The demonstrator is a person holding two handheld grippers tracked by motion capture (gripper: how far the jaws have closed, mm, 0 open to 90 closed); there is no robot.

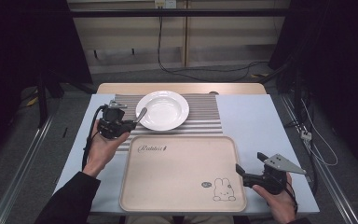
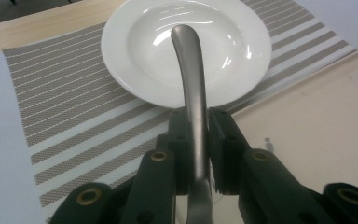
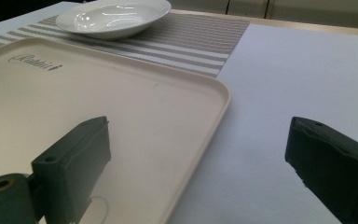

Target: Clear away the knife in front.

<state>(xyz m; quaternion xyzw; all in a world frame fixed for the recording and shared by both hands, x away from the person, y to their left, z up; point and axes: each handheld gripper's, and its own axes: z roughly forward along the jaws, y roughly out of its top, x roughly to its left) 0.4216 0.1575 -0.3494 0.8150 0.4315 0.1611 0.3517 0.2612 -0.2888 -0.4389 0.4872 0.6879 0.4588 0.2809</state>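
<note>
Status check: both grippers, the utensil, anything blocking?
Left gripper shut on metal utensil handle, near plate. Right gripper open, idle at tray edge. No obstruction seen.

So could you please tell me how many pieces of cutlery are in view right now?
1. A metal utensil handle is clamped in the left tongs, held over the striped placemat beside the white plate. Its working end is hidden, so the type is unclear.

Left hand-held gripper (image 1: 133, 122) clamped; right hand-held gripper (image 1: 248, 165) jaws wide apart.
</note>
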